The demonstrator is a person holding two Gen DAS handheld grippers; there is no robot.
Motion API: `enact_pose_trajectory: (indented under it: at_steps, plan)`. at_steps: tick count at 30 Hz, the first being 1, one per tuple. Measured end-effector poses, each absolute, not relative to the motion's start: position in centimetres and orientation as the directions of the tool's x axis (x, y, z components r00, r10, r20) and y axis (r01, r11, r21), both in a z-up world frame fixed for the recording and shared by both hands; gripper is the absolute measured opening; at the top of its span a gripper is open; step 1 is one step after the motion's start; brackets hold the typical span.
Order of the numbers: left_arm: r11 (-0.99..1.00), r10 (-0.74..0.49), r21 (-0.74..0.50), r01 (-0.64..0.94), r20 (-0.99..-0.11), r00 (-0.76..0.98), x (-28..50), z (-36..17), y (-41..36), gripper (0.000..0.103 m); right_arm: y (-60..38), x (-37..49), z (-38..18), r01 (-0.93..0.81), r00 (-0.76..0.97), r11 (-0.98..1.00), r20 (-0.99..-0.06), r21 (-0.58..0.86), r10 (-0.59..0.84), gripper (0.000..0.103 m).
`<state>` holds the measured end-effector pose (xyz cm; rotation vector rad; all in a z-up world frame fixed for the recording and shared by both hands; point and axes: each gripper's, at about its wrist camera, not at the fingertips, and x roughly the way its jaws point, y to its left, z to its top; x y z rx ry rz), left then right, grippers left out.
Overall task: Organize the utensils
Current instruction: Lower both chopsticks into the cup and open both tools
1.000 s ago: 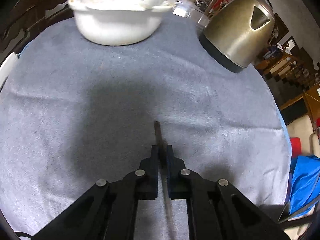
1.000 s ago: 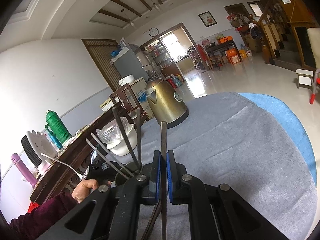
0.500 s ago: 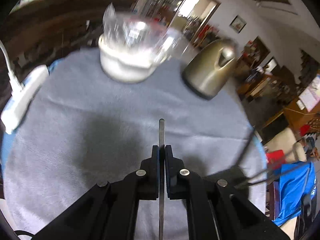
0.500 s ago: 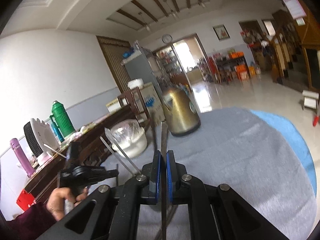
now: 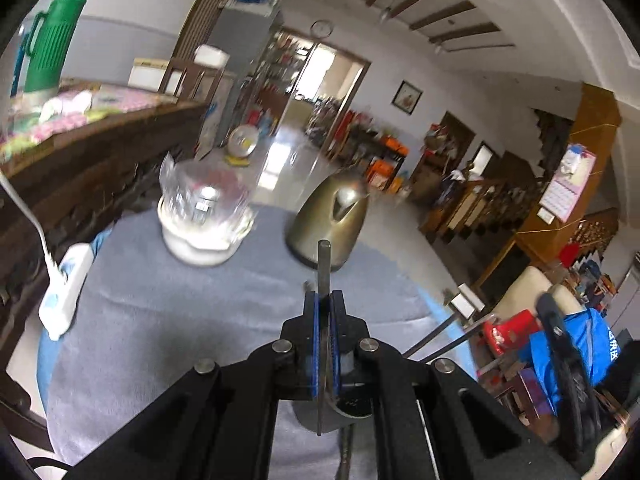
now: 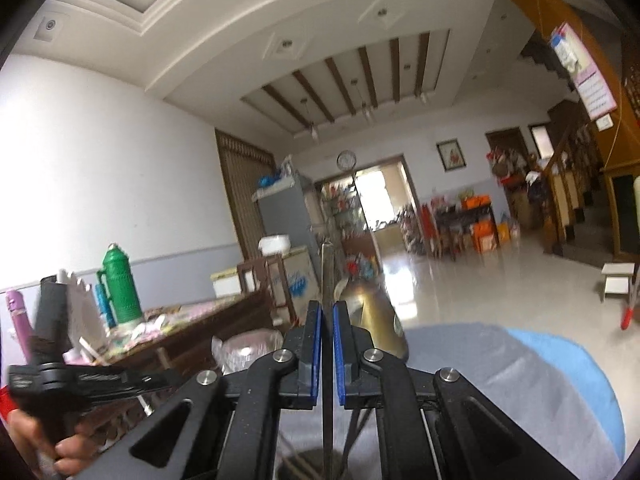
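The left gripper (image 5: 324, 304) is squeezed tight on a thin, flat, dark metal utensil handle (image 5: 323, 266). The handle sticks straight up past the blue pads. Its lower end hangs down between the black arms, over a round dark cup (image 5: 352, 408) that sits on the grey cloth of the round table (image 5: 168, 320). 2 more thin metal sticks (image 5: 444, 334) lean out to the right side of the cup.

The right gripper (image 6: 327, 316) is also squeezed tight on a thin, flat metal utensil (image 6: 327, 276). That one points up too, and its bottom end goes down toward the dark cup rim (image 6: 308, 458) below the gripper.

Farther back on the table stand a shiny gold metal kettle (image 5: 330, 222) and a white bowl with a clear plastic bag (image 5: 204, 216) in it. They are near each other but apart. A white power strip (image 5: 66, 288) lies at the left edge of the table.

In the right wrist view, a hand (image 6: 60, 444) at the lower left holds the black handle of the other gripper. A green thermos bottle (image 6: 120, 288) stands on a wooden side table behind it.
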<state>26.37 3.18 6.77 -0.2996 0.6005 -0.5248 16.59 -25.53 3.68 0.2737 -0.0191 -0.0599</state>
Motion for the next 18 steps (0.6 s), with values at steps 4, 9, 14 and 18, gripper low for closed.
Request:
enact_pose_trajectory:
  at_steps: [4, 9, 14, 18]
  plan:
    - [0.815, -0.565, -0.408, 0.411, -0.407, 0.717, 25.2, 9.4, 3.4, 0.005, -25.0, 17.6, 4.9, 0.080, 0.993, 0.958, 0.059, 0.275, -0.099, 0.006]
    - [0.805, -0.574, -0.402, 0.435, -0.348, 0.741, 24.4, 11.7, 3.3, 0.005, -23.0, 19.4, 5.1, 0.120, 0.984, 0.967, 0.101, 0.225, -0.145, 0.006]
    - [0.828, -0.535, -0.376, 0.416, -0.305, 0.788, 24.6, 12.1, 1.9, 0.005, -20.6, 21.9, 3.6, 0.157, 0.981, 0.977, 0.093, 0.143, -0.171, 0.006]
    - [0.864, -0.483, -0.323, 0.385, -0.323, 0.814, 25.1, 10.2, 0.1, 0.005, -19.9, 23.1, 2.0, 0.161, 0.985, 0.979, 0.033, 0.127, -0.167, 0.006]
